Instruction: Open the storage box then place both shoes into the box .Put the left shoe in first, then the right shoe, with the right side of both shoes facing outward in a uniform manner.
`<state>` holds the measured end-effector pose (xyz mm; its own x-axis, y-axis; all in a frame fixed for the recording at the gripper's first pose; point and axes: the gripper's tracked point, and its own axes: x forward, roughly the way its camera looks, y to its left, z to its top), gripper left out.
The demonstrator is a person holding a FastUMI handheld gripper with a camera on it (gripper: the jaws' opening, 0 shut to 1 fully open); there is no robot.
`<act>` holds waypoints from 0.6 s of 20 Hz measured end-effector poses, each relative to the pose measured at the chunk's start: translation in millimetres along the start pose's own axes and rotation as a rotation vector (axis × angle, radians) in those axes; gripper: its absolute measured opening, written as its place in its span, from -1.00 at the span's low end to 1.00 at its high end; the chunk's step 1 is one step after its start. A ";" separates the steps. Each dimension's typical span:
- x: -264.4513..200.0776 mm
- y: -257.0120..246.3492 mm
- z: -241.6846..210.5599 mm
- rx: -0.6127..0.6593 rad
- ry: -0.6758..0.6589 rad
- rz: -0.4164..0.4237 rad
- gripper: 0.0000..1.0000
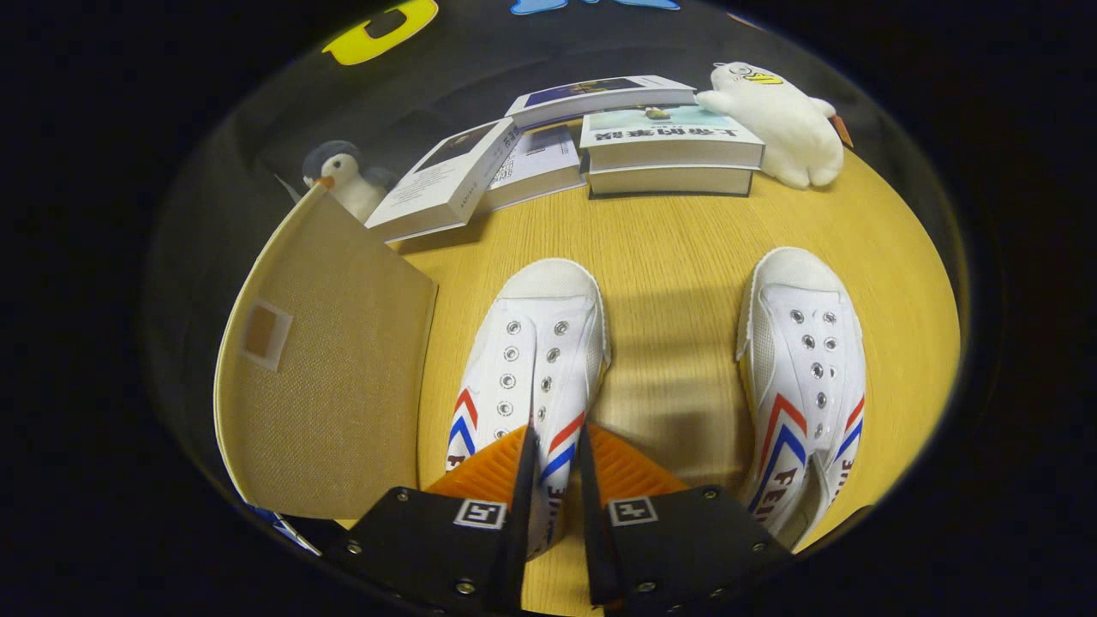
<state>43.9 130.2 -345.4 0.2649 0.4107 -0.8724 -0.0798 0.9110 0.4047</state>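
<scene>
Beige fabric storage box [330, 377] stands left on the wooden worktop [677, 257], penguin plush [343, 176] behind it. Tool [555, 446] clenched on the side wall of the near white canvas shoe [531, 360], just right of the box. Second shoe [806, 377] lies well apart, right. Books [600, 141] and white seal plush [784, 120] beyond.

The right shoe [806, 377] reads "FEI"; gripper [555, 446] fingers clamp the left shoe [531, 360].
</scene>
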 end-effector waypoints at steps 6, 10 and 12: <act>-10.7 1.3 9.1 0.112 -0.008 -0.004 -0.91; -20.2 12.1 14.2 0.148 -0.011 0.024 -0.99; -30.4 22.2 20.8 0.184 -0.019 0.067 -1.00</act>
<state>54.0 137.2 -304.2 0.2832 0.4678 -0.8372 0.0784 0.8588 0.5063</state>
